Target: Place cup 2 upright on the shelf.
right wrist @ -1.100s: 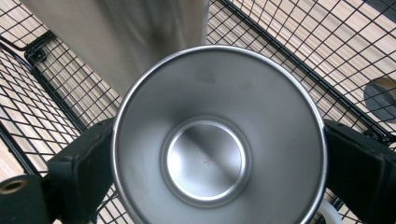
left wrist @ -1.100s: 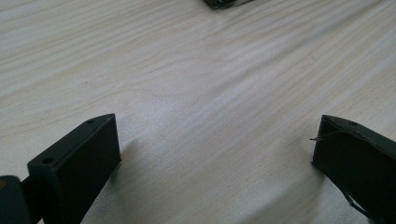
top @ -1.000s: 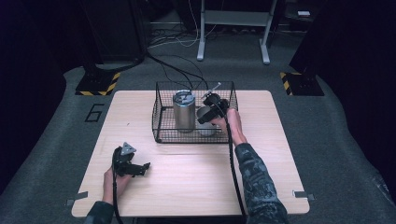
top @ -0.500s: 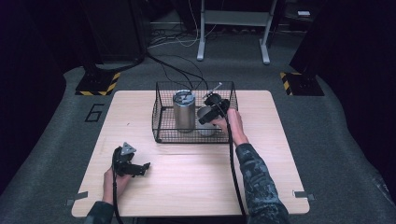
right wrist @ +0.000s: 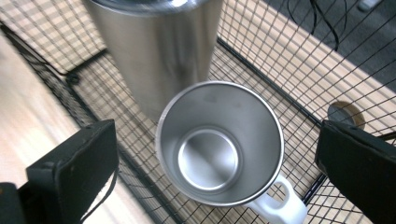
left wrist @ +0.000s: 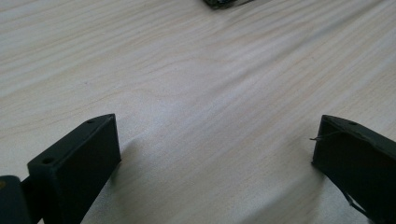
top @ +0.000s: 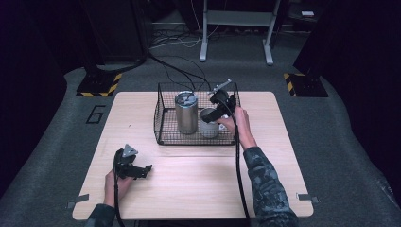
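1. Mug is the thing in hand: an open steel cup with a white handle, standing upright on the floor of the wire basket, in the basket's right half, at about 1 o'clock from the table's middle in the high view.
2. Over the last second little has changed: the right gripper stays poised above the mug and the left gripper stays resting near the table's 8 o'clock edge. In judgement, the reach is finished and the grasp is not yet made.
3. Left to right in the high view: the left gripper lies on the bare wooden table, its jaws spread wide with nothing between them, as the left gripper view confirms.
4. Next comes the basket, and inside it the tall steel tumbler, upright with its lid on, just beside the mug at the mug's 9 o'clock.
5. The right gripper looks straight down into the mug; its jaws are spread, one on each side of the rim and clear of it.
6. What stands in the way: the tumbler crowds one jaw's side, the basket's wire wall is close on the other, and the white handle points toward the gripper at 5 o'clock in its own view. Closing or lifting carelessly could likely knock the tumbler or snag the wire.
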`<state>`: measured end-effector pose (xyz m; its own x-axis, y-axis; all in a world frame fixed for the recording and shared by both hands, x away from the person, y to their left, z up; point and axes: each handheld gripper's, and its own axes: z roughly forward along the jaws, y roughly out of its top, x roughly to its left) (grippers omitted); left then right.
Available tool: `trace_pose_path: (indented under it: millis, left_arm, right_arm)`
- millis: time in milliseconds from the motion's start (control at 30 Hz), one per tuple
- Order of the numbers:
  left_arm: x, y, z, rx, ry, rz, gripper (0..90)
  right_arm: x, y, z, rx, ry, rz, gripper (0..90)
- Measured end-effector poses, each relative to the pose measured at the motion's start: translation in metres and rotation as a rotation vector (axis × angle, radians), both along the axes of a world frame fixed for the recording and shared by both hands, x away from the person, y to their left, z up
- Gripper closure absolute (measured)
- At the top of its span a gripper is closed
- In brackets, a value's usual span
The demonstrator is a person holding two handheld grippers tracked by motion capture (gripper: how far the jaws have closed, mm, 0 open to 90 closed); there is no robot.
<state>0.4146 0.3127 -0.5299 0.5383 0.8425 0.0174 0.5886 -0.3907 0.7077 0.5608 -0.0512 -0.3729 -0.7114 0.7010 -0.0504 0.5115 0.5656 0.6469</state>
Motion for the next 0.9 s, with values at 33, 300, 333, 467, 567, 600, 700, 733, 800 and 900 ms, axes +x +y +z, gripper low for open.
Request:
trace_pose_path:
  millis: [33, 300, 333, 467, 567, 600, 700, 733, 800, 900]
  left_arm:
    - [0.000, 0.000, 0.000, 0.000, 0.001, -0.001, 0.4]
    - [0.000, 0.000, 0.000, 0.004, -0.006, -0.003, 0.4]
    - [0.001, 0.001, 0.000, 0.007, -0.008, -0.008, 0.4]
    - [0.000, 0.000, 0.000, 0.004, -0.008, -0.001, 0.4]
    - [0.001, 0.000, 0.000, 0.004, -0.006, -0.004, 0.4]
    - [0.001, 0.000, 0.000, 0.003, -0.006, -0.003, 0.4]
    - [0.001, 0.000, 0.000, 0.003, -0.006, -0.004, 0.4]
    - [0.001, 0.000, 0.000, 0.003, -0.006, -0.003, 0.4]
    - [0.001, 0.000, 0.000, 0.002, -0.004, -0.004, 0.4]
    - [0.001, 0.000, 0.000, 0.003, -0.004, -0.004, 0.4]
  right_arm:
    - [-0.002, -0.001, 0.002, 0.010, -0.003, 0.005, 0.0]
    - [-0.036, -0.016, 0.028, 0.068, -0.071, 0.038, 0.0]
    - [-0.039, -0.018, 0.030, 0.074, -0.083, 0.042, 0.0]
    - [-0.058, -0.026, 0.036, 0.080, -0.106, 0.063, 0.0]
    - [-0.070, -0.032, 0.037, 0.083, -0.119, 0.077, 0.0]
    - [-0.074, -0.033, 0.036, 0.084, -0.121, 0.077, 0.0]
    - [-0.086, -0.041, 0.033, 0.081, -0.127, 0.081, 0.0]
    - [-0.090, -0.044, 0.031, 0.078, -0.129, 0.080, 0.0]
    - [-0.097, -0.051, 0.026, 0.081, -0.132, 0.083, 0.0]
    - [-0.106, -0.060, 0.019, 0.075, -0.133, 0.073, 0.0]
